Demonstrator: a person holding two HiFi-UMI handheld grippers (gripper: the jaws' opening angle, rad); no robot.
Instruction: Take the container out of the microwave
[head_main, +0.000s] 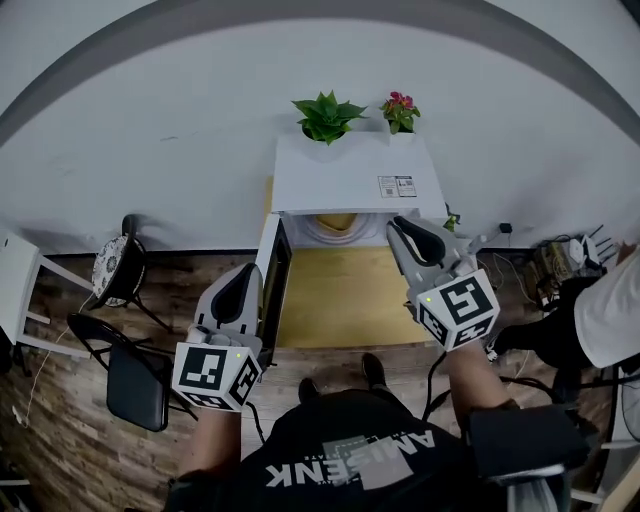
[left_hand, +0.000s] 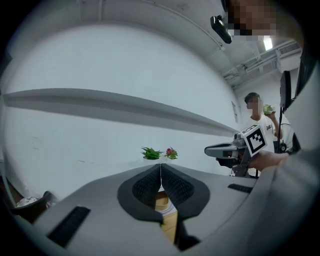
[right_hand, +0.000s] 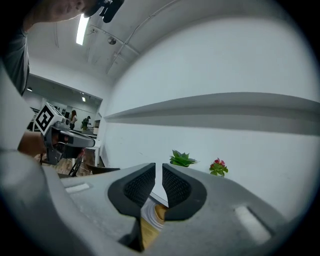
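Hidden: in the head view the roof of the white microwave (head_main: 345, 180) covers most of its chamber, so only the front of the container (head_main: 335, 226) shows in the opening.
Container: white and round with a ribbed rim, sitting inside the microwave. It holds something yellow that is too small to identify.
Door (head_main: 272, 275): swung open to the left and seen nearly edge-on.
Left tongs (left_hand: 160, 172): pads pressed together with nothing between them, just beside the open door.
Right tongs (right_hand: 158, 172): pads slightly apart and empty, at the right front of the opening, clear of the container.
Microwave top: a green plant (head_main: 327, 116) and a pink-flowered plant (head_main: 400, 110).
Bench (head_main: 340, 300): its yellow top carries the microwave.
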